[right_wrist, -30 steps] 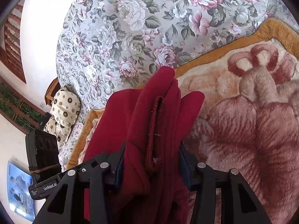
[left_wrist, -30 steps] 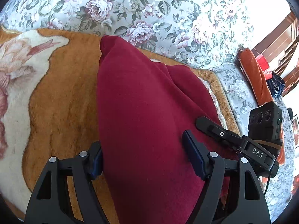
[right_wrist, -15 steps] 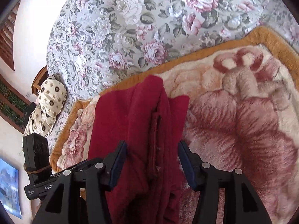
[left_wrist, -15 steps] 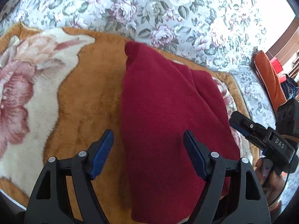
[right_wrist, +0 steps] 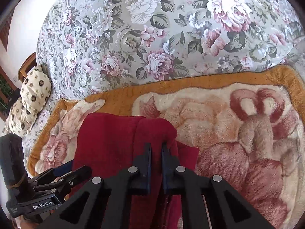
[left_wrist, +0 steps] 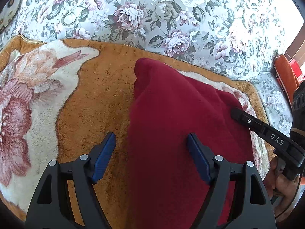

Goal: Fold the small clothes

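Observation:
A dark red garment [left_wrist: 171, 133] lies folded lengthwise on a plush orange and cream blanket [left_wrist: 85, 105]. My left gripper [left_wrist: 151, 148] is open, its blue pads wide apart above the garment's left edge, holding nothing. My right gripper [right_wrist: 156, 149] is shut on a raised fold of the red garment [right_wrist: 106, 145] near its far right corner. The right gripper also shows in the left wrist view [left_wrist: 266, 131] at the garment's right side. The left gripper shows in the right wrist view [right_wrist: 63, 171] at the lower left.
The blanket [right_wrist: 238, 133] lies on a floral bedspread [right_wrist: 152, 38]. A patterned pillow [right_wrist: 32, 99] sits at the far left of the right wrist view. An orange cloth [left_wrist: 286, 76] and a red item lie at the bed's right side.
My left gripper has let go of the garment and pulled back. My right gripper has closed on a fold of the garment. The garment now lies lower and flatter on the blanket.

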